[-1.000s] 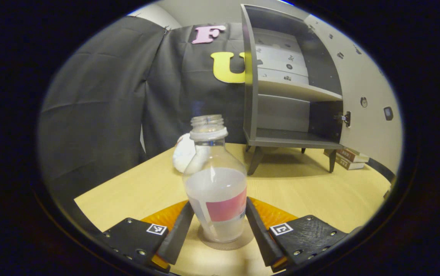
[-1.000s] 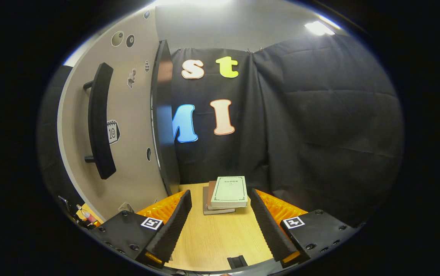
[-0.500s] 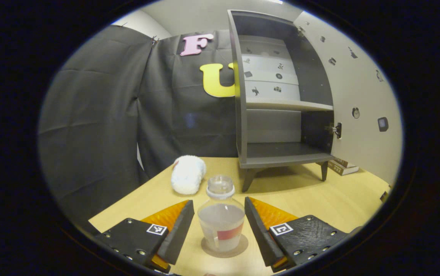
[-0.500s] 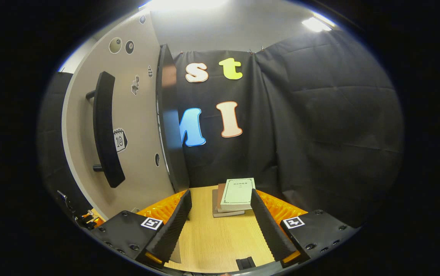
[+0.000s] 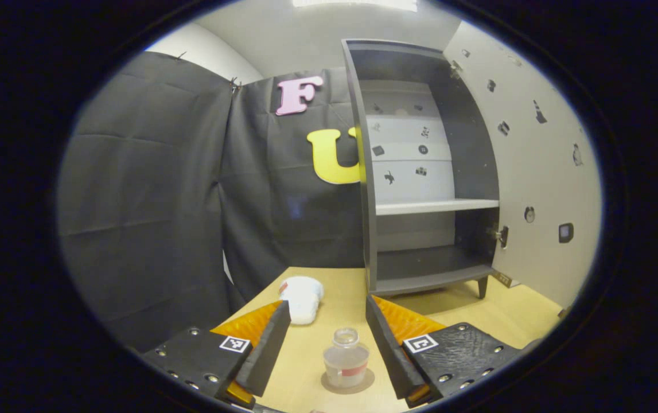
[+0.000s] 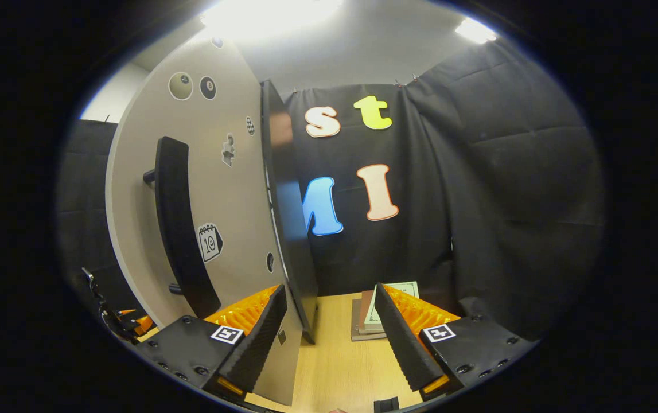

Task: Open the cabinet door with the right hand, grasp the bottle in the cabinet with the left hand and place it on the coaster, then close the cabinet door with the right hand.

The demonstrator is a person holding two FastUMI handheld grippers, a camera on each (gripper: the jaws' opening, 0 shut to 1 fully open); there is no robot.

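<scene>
You are drawing the left gripper (image 5: 327, 347) up and back from the bottle (image 5: 346, 365): a second ago the bottle stood tall between its fingers, half a second ago it was already smaller, and now it is sitting low in the left gripper view, upright on the round coaster (image 5: 347, 381), uncapped and part full. The fingers are standing wide apart with nothing between them and no contact with the bottle. So the placing step reads as done, and the bottle looks steady where it stands. The cabinet (image 5: 420, 166) is standing on the far side of the table (image 5: 495, 307) with its shelves bare, its door (image 5: 535, 166) swung open to the right; a white fluffy object (image 5: 302, 297) is lying to the far left of the bottle. In the right gripper view, you are bringing the right gripper (image 6: 326, 338) closer to the door, whose outer face and dark bar handle (image 6: 182, 229) now loom larger at left than a second ago. Its fingers are likewise spread and holding nothing, the door's free edge just ahead of the left one, the stack of books (image 6: 363, 321) beyond. What remains, by my reading, is closing the door.
</scene>
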